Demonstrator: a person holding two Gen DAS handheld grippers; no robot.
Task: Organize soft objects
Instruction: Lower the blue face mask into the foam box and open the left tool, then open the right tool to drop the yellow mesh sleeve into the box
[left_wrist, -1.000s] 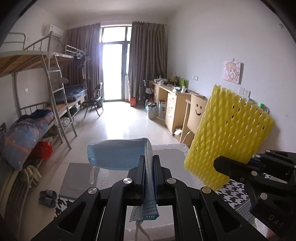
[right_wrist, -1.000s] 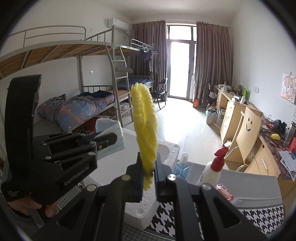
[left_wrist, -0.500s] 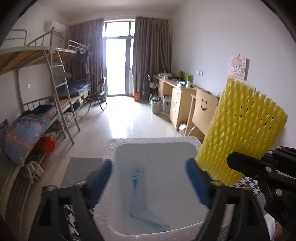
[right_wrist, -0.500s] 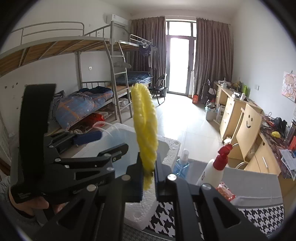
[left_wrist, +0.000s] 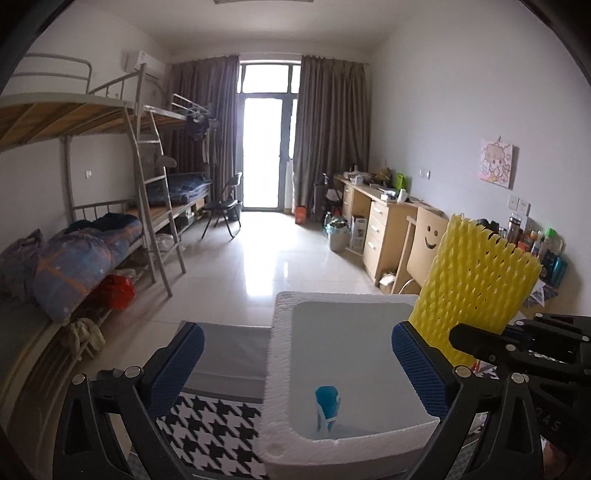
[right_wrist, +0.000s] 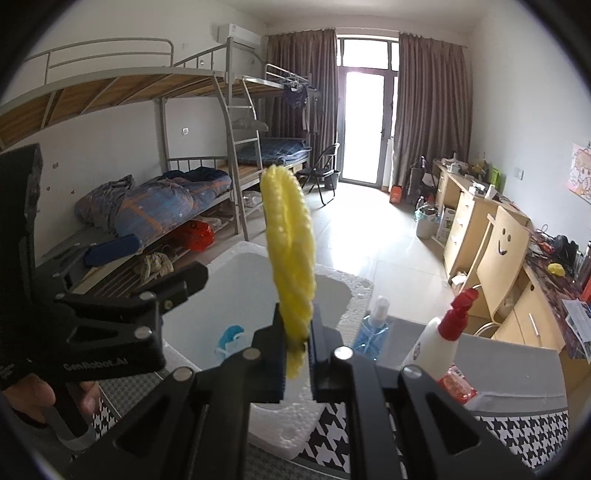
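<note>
So there's a white foam box (left_wrist: 354, 373) sitting on the surface (left_wrist: 214, 417), which has a black-and-white houndstooth cloth over it. Only thing inside the box is a blue face mask (left_wrist: 327, 404), crumpled on the bottom near the box's near wall. From the right wrist view the mask (right_wrist: 229, 336) is lying loose in there, nothing touching it.

The left gripper (left_wrist: 295, 369) has just been opening and its jaws now stand wide apart, with nothing pinched between them. One blue pad (left_wrist: 173, 369) is off to the box's left, over the cloth; the other sits at the box's right wall.

The right gripper (right_wrist: 297, 345) is clamped tight on the bottom edge of a yellow foam net (right_wrist: 290, 254), which stands upright, held up over the box's right side. In the left wrist view the net (left_wrist: 476, 280) shows broadside, just past the box's right rim.

Outside the box, beside its far right corner on the surface: a blue bottle (right_wrist: 375, 325) and a white spray bottle (right_wrist: 441, 339) with a red trigger top. The blue one is nearly touching the box rim.
</note>
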